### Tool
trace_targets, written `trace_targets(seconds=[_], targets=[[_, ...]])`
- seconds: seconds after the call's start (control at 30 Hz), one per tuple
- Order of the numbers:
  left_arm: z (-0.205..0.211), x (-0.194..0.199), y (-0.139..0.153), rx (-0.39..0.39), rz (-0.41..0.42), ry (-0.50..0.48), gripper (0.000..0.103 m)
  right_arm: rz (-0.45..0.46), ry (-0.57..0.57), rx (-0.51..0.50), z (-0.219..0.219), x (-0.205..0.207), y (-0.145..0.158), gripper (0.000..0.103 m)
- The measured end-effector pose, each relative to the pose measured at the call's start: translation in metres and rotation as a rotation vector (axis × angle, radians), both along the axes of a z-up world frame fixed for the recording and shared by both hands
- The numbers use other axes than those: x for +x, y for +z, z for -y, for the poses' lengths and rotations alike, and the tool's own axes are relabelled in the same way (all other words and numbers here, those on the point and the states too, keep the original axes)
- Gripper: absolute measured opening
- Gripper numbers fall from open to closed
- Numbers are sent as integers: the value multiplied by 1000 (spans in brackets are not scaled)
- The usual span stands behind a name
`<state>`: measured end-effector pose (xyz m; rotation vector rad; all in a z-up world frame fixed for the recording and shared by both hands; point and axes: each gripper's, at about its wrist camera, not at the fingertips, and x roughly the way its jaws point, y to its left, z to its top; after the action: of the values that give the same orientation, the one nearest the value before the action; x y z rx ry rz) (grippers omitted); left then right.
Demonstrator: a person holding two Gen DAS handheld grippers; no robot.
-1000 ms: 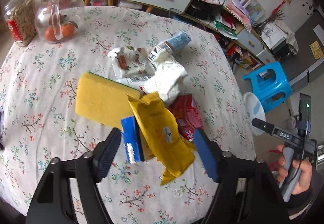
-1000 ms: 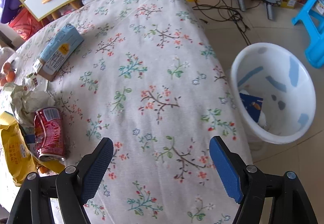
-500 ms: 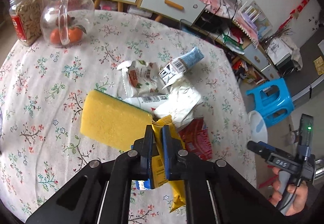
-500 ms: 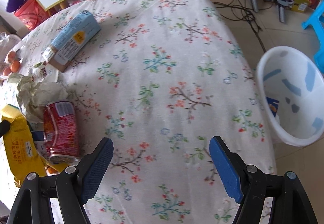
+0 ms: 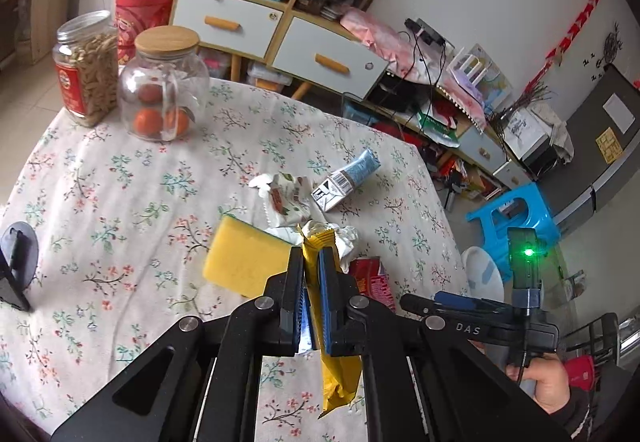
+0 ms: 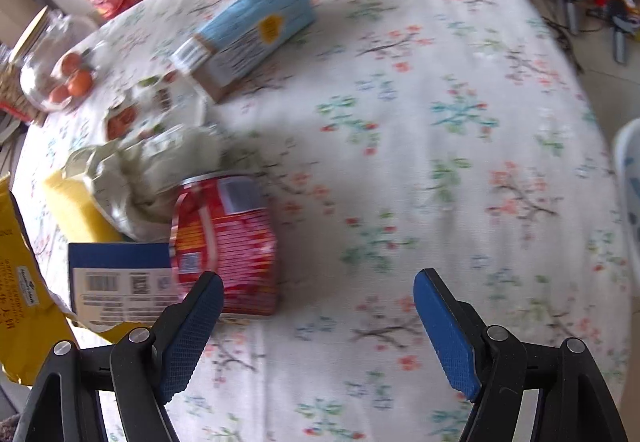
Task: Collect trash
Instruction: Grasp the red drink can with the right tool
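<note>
Left gripper [image 5: 311, 278] clamped on yellow wrapper [image 5: 338, 378], lifted above floral tablecloth [image 5: 120, 194] with its lower end dangling below the fingers. Right gripper [image 6: 318, 316] spread wide, holding nothing, low over the cloth just beside crushed red can [image 6: 226, 238]. Farther out: blue box [image 6: 120, 282], yellow sponge [image 5: 244, 258], crumpled paper [image 6: 160, 170], blue carton [image 6: 252, 34].

"DAS" on right hand-held gripper [image 5: 456, 308]

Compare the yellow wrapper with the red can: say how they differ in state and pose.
The yellow wrapper is clamped in the shut left tool and hangs off the table; the red can lies on its side on the tablecloth, ungripped, beside the open right tool. The wrapper is flat and limp; the can is rigid but crushed. Both are trash.
</note>
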<state>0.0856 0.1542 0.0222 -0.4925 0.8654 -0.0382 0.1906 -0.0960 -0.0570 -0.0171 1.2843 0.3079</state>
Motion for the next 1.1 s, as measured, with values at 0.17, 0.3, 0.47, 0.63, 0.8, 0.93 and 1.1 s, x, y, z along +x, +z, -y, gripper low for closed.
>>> trace_targets(seconds=[0.17, 0.3, 0.47, 0.63, 0.8, 0.93, 1.1], targets=[[-18, -12, -4, -7, -7, 27, 7, -20, 34, 5, -22, -1, -9, 82], [-30, -21, -6, -7, -8, 47, 7, -43, 44, 24, -35, 1, -16, 82], [-35, -26, -9, -3, -17, 53, 7, -57, 51, 16, -50, 3, -27, 82], [-35, -27, -13, 6, -30, 47, 7, -61, 53, 3, -62, 6, -35, 81], [-34, -27, -14, 11, -33, 43, 7, -40, 66, -17, -65, 7, -34, 68], [-29, -25, -12, 13, -24, 33, 7, -8, 73, -27, -62, 4, -28, 68], [-18, -20, -5, 9, -4, 14, 7, 39, 76, -35, -48, 0, -14, 68]])
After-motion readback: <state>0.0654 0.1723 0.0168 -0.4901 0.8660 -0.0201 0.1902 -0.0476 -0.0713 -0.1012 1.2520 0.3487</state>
